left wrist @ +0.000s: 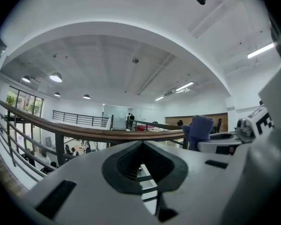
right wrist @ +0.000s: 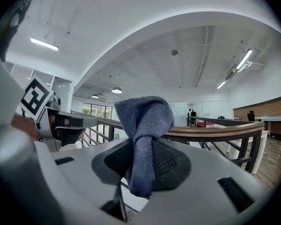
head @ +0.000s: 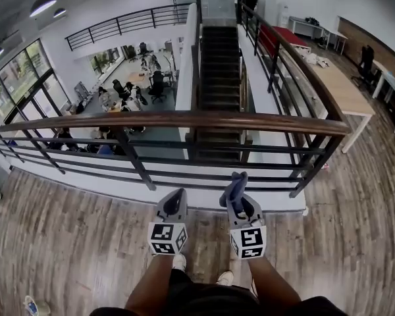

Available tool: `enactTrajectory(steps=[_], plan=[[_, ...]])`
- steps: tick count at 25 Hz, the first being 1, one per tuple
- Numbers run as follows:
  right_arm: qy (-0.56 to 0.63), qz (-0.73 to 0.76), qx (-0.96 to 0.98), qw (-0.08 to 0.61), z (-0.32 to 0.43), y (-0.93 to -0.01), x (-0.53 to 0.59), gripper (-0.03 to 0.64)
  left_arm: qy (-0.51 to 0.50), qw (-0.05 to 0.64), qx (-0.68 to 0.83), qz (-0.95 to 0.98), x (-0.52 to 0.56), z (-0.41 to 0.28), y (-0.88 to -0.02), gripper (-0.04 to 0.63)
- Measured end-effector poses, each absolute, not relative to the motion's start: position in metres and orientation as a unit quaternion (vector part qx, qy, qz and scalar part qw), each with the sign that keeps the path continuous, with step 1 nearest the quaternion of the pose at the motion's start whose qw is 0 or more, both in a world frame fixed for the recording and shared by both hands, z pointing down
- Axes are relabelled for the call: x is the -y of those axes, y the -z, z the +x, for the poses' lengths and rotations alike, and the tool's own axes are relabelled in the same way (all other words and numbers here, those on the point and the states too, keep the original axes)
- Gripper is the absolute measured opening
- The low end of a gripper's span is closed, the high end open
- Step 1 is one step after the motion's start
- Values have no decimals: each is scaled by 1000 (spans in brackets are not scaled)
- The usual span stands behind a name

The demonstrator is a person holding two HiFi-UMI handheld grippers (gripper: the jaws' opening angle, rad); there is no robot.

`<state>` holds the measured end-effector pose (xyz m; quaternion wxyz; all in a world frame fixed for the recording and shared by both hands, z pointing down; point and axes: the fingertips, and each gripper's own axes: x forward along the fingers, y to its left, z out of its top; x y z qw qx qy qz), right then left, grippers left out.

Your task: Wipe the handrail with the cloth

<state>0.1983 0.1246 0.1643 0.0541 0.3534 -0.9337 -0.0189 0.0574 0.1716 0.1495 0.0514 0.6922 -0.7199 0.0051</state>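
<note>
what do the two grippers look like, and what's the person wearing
Both the left gripper and right gripper are light grey plastic shells, each carrying a cube with black-and-white square markers. Their fingers have black ribbed pads inside. The person wears dark shorts and white shoes.

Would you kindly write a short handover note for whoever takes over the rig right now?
The right gripper: jaws shut on the blue cloth, which sticks up bunched between them.
The left gripper: jaws together, empty, beside the right one.
The handrail: just ahead of both; the cloth seems short of it.
Done: cloth in grip.
Left: bring the cloth onto the rail and wipe along it.
</note>
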Motion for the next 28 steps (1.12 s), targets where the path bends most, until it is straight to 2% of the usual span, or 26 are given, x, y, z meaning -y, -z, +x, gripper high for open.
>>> enactTrajectory(steps=[14, 28], plan=[[17, 373, 925, 65, 129, -158, -123, 104, -8, 54, 702, 710, -163, -2, -148, 3], [21, 373, 925, 62, 105, -157, -129, 104, -16, 50, 695, 717, -172, -12, -149, 3]])
